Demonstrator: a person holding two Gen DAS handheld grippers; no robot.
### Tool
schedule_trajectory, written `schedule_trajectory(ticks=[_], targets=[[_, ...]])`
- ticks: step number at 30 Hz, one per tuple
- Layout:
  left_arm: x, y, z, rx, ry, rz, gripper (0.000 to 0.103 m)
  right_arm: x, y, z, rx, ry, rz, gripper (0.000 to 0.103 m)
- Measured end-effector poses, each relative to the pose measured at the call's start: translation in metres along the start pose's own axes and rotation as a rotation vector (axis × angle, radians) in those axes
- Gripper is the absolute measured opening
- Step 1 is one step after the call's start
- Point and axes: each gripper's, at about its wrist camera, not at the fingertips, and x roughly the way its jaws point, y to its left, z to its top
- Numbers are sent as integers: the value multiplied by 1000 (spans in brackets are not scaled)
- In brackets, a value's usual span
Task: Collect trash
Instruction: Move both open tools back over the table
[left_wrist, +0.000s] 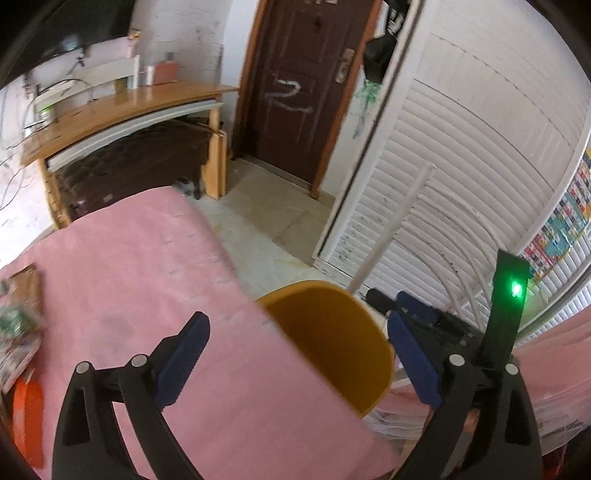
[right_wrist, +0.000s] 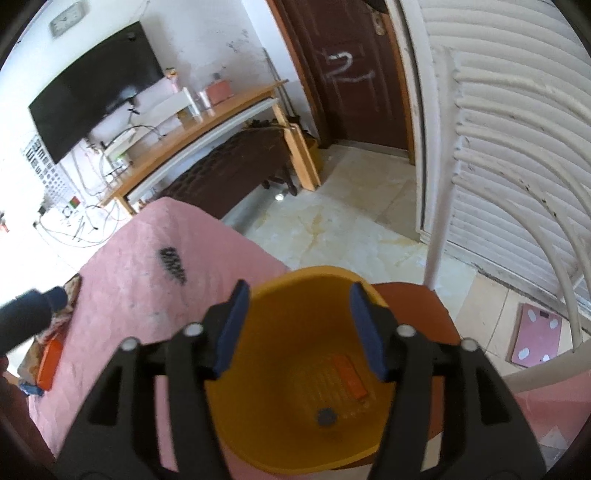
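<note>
1. Hovering over the yellow bin (right_wrist: 295, 387): your right tongs (right_wrist: 300, 325) are spread and empty, with an orange wrapper (right_wrist: 350, 374) and a dark disc (right_wrist: 326, 417) lying inside, so this looks like the drop-off step.
2. Left tongs (left_wrist: 295, 358) are spread wide, empty, over the pink-covered table (left_wrist: 147, 266) beside the bin.
3. Next, I'd say: reach for the orange packet (right_wrist: 50, 363) and mixed litter (left_wrist: 14, 325) at the table's far left edge.
</note>
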Motion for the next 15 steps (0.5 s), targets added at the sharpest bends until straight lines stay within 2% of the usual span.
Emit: schedule_trajectory(ticks=[9,12,15], targets=[[-80,70,-31,-72,-125,193,93,-16,68,-1,-136,-11,58,64],[-109,98,-43,-98,-157,258,95,-19,94,-5,-185,-7,87,71],[-141,129,-60,-121,-179,308,96,-24,123,-9,-238,-5,119,72]])
